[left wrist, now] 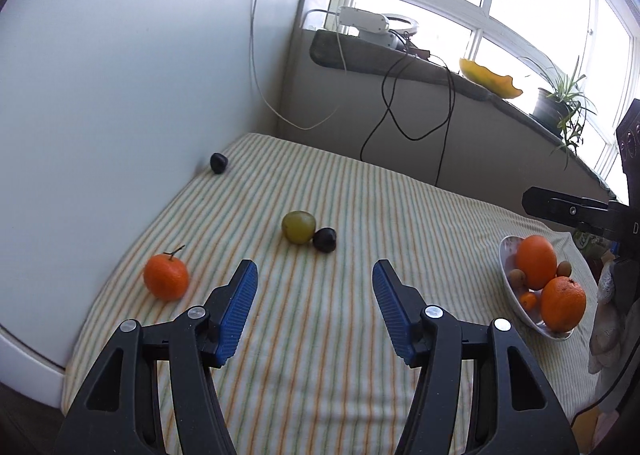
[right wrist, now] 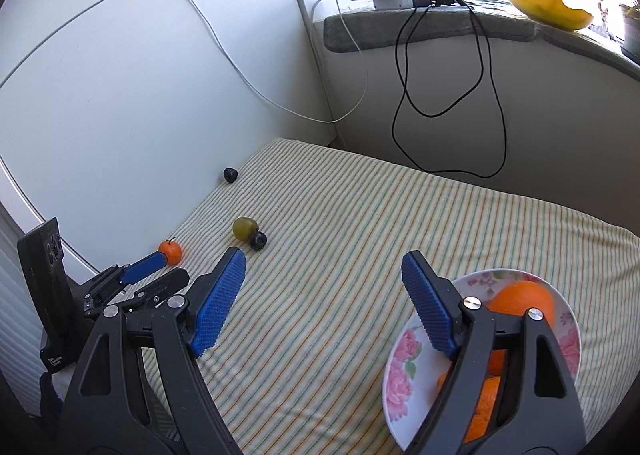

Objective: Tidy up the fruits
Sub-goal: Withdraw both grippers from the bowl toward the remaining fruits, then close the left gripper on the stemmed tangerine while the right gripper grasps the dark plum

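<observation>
So both claws are empty right now, jaws apart with nothing between the blue pads. The left claw [left wrist: 314,275] hangs over the striped cloth on the worktop [left wrist: 360,191], pointing at the loose fruit, and the right claw [right wrist: 324,267] is parked next to the flowery bowl [right wrist: 400,379], also let go. The bowl already has a couple of big oranges [left wrist: 536,259] plus some small stuff in it, so I'd say we're partway through. What's left out on the cloth: a tangerine [left wrist: 166,277] with a little stem off to the left, a green fruit [left wrist: 298,227] roughly mid-cloth with a dark plum [left wrist: 324,240] touching it, and another dark plum [left wrist: 219,162] way back by the white panel. Looks like the reach-for-the-next-fruit step to me. The tangerine is the closest to the left claw, so my guess is that's the pick; from the right-hand camera one left finger looks almost on it. It just needs lining up so the jaws straddle it before closing. The green one and its plum buddy will be fiddlier since they're touching, and grabbing one could nudge the other rolling.
</observation>
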